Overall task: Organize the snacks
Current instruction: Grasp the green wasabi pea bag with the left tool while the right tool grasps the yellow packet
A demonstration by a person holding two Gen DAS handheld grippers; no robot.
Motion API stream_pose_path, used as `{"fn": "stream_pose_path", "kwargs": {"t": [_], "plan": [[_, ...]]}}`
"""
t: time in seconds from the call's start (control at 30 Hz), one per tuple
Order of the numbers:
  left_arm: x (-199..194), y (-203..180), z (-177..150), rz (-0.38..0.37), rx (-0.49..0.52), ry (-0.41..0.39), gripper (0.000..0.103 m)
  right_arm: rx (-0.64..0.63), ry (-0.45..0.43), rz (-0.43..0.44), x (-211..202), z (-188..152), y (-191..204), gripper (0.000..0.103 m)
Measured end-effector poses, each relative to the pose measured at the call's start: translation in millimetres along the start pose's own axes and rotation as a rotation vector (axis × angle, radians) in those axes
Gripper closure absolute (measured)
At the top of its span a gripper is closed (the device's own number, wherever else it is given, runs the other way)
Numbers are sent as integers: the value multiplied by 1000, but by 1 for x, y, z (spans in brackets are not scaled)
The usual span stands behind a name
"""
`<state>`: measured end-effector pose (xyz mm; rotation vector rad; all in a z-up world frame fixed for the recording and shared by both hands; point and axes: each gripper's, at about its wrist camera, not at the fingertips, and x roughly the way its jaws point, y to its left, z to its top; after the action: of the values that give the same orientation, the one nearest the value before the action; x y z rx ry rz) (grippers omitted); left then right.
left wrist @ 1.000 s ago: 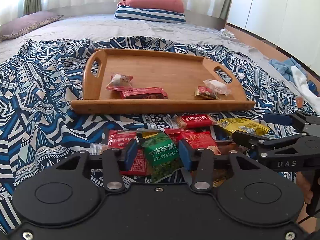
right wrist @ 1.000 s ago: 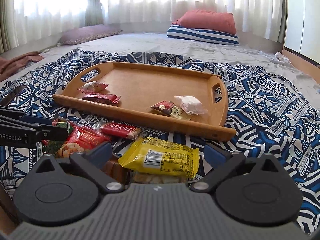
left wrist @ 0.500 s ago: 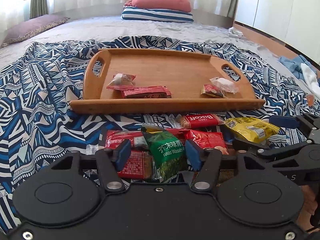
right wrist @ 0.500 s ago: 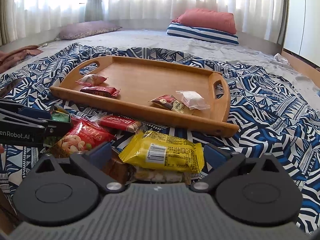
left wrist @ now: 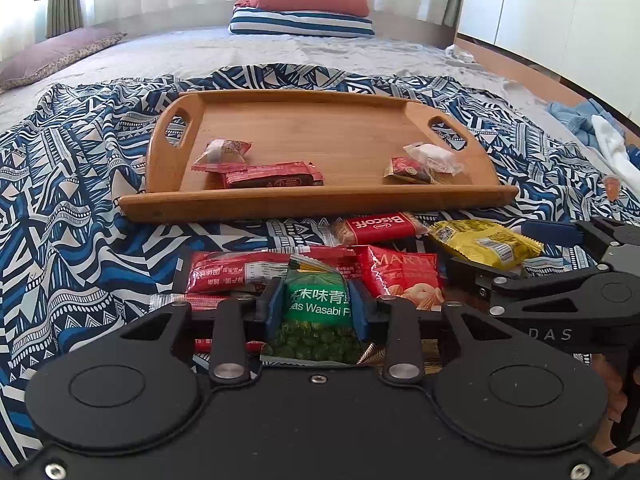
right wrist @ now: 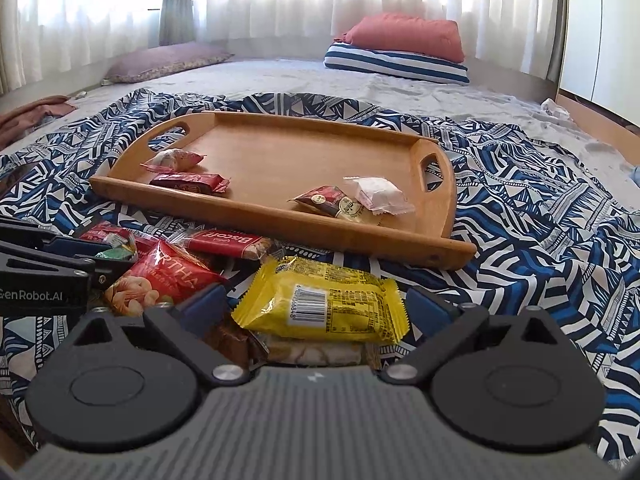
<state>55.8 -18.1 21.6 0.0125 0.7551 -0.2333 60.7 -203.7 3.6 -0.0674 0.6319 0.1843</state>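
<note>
- Left claw (left wrist: pixel 316 309): jaws closing on the green wasabi pea pack (left wrist: pixel 318 320); the pack sits between the pads, which look to be touching its sides.
- Right claw (right wrist: pixel 316 307): wide, nothing gripped; the yellow pack (right wrist: pixel 324 304) lies between its fingers, not pinched.
- Step, as I read it: picking from the loose pile to load the wooden tray (left wrist: pixel 316 202).
- Tray is ahead of both claws, past the pile, on the patterned blanket (left wrist: pixel 80 216). Four snacks already in it, two at each end.
- Next: finish the squeeze, lift clear of the red packs underneath, carry over the tray's near rim.
- Room: tray's middle is bare, so drop there. Right claw sits close beside my left, so watch that side.
</note>
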Motion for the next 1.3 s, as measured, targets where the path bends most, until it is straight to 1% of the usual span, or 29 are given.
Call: {"fn": "stream_pose_path", "kwargs": {"t": [0.1,0.23,0.37,0.5,0.77,0.9,1.03,1.1,1.17,1.3], "plan": [[-3,-1,0,-3,17,-4,71,-4,0,-1,0,0,0,7],[-7,0,1,-6,13,-10,71,-15,-8,0,-2,0,1,12],[-10,0,2,10,24,-17,71,-17,-10,1,-3,1,2,12],[-11,1,4,9,26,-17,71,3,-6,4,0,1,-1,11],[-10,2,5,12,16,-20,71,123,42,15,16,2,-14,10],[-11,4,5,13,12,-22,71,131,44,11,20,1,-13,10],[-12,7,7,16,4,-26,71,112,35,10,19,1,-10,15],[-12,8,8,17,0,-28,71,103,31,5,18,2,-9,19],[-12,8,9,18,-2,-31,71,97,26,-1,16,2,-7,26],[-14,9,11,18,-5,-37,71,98,16,0,13,2,-7,30]]}}
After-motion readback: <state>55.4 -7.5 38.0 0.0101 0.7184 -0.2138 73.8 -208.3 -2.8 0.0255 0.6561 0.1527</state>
